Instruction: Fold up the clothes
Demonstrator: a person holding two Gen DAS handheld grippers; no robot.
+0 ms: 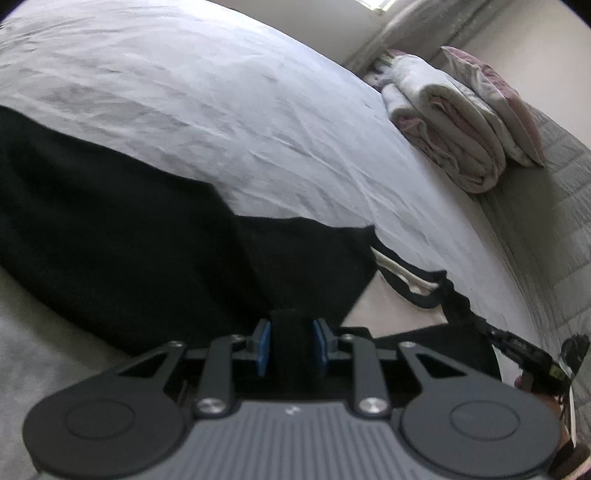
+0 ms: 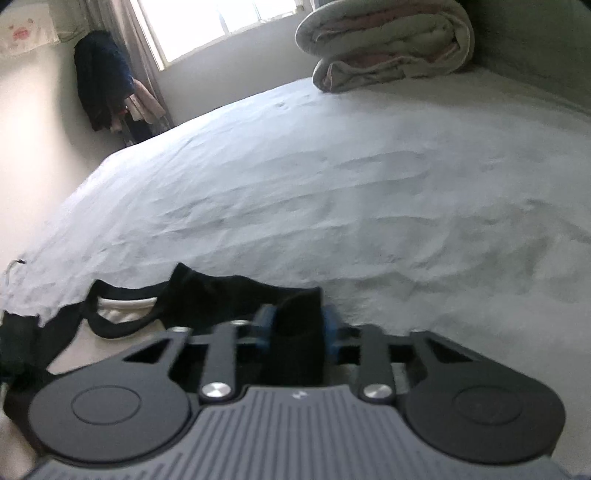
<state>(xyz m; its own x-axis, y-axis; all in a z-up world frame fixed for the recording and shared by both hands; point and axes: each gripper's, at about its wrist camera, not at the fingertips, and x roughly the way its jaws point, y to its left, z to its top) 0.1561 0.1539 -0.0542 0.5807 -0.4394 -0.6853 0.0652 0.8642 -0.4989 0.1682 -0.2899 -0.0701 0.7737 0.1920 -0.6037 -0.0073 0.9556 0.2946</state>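
The left hand-held gripper (image 1: pixel 290 339) is pinching a bunched fold of a black shirt (image 1: pixel 110 229), with its blue pads (image 1: pixel 263 345) closed against the cloth on both sides. The shirt is spreading away to the left over a bed (image 1: pixel 184 92) covered in a pale, wrinkled sheet, and its neckline (image 1: pixel 402 280), with a white inner lining, is lying off to the right.

The right hand-held gripper (image 2: pixel 295 326) is likewise clamping a fold of the same black shirt (image 2: pixel 218 295) between its blue pads (image 2: pixel 330 325), nearly closed on the fabric. From this view the neckline (image 2: pixel 125 314) is sitting just to the left of the gripper, near the bed's (image 2: pixel 332 184) near edge.

A folded quilt (image 2: pixel 388 40) in white and pink is resting at the far end of the bed, well apart from the shirt, and a pillow (image 1: pixel 495 99) is leaning beside it. Dark clothes (image 2: pixel 103 77) are hanging in the corner by a bright window (image 2: pixel 221 22).
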